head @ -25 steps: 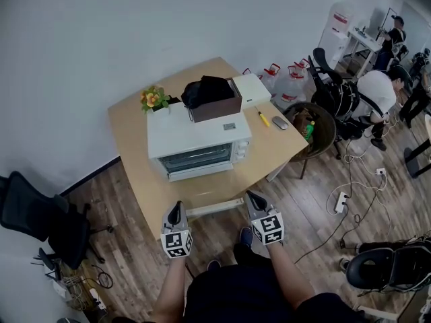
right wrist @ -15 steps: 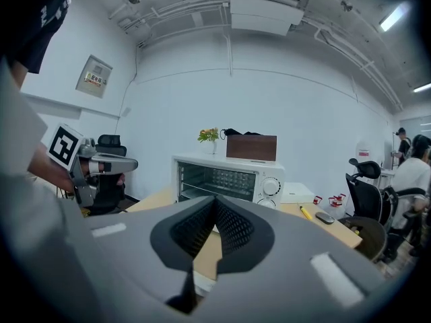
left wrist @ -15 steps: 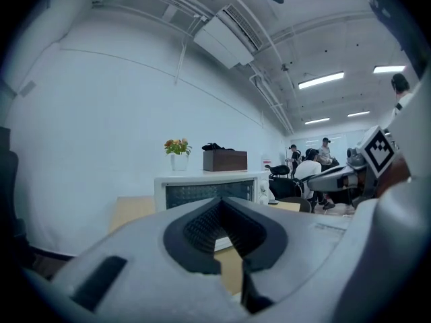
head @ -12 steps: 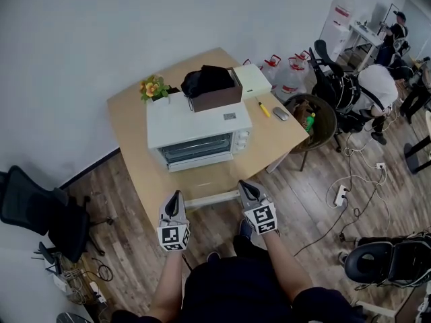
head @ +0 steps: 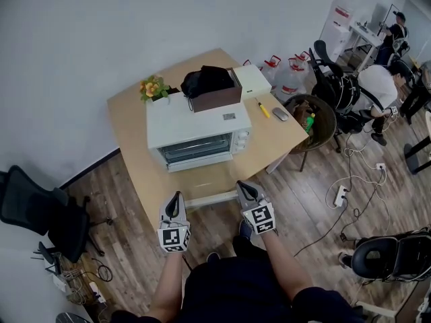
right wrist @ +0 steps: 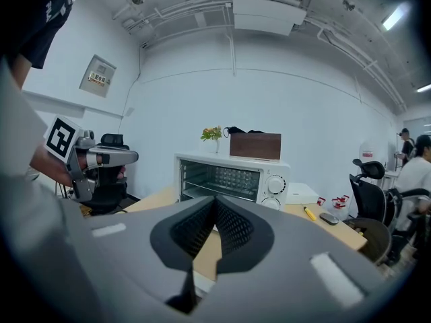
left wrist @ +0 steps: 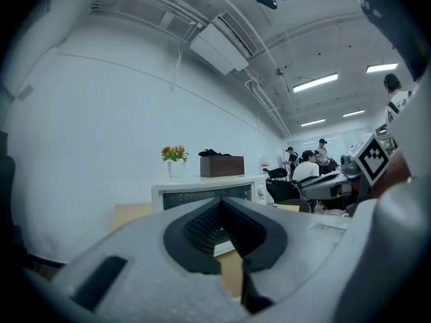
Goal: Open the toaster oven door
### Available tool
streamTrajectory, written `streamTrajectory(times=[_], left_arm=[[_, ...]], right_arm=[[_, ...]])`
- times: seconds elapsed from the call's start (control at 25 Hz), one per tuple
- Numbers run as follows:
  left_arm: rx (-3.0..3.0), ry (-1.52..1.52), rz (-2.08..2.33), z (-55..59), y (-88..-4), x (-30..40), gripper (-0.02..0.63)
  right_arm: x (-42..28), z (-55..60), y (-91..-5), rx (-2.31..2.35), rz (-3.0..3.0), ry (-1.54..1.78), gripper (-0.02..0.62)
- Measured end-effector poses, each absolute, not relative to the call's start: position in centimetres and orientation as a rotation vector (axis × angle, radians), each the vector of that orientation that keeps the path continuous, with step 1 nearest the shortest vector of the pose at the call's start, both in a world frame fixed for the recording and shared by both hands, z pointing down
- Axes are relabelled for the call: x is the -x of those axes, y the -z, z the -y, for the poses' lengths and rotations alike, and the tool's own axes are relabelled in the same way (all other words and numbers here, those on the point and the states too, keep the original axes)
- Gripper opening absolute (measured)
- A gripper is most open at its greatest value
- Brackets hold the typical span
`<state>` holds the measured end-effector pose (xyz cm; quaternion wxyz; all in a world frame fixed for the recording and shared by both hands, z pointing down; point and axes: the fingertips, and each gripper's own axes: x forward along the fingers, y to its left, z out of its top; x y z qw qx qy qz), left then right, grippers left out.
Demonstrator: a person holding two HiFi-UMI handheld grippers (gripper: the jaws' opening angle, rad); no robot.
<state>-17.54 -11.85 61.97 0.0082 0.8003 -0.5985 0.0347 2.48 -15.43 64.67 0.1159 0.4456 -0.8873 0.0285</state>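
Level, hand-held grippers (head: pixel 176 198) (head: pixel 244 186) seemingly closed, facing toaster oven (head: pixel 199 140)

White boxy toaster oven (head: pixel 199 134) stands upright mid-table (head: pixel 202 182), front facing the table's near edge, with bare tabletop between. Door (head: pixel 195 149) is shut: dark glass window, wire rack visible behind, pale handle strip along the bottom. Two round knobs (right wrist: pixel 274 192) sit right of the door.

— Where does the person hold the grippers?
— The left gripper (head: pixel 176 198) and the right gripper (head: pixel 245 187) are held out in front, side by side but apart, tips pointing forward.
— And the jaws?
— Both pairs closed together, gripping nothing.
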Motion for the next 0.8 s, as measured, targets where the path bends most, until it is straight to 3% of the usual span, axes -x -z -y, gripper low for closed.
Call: streamTrajectory(times=[0.8], left_arm=[[-2.485,-0.099,1.876,10.93,-62.11,17.72,-0.003]], right_arm=[[-2.46,15.21,-64.43,-1.259,2.63,-0.082,0.002]])
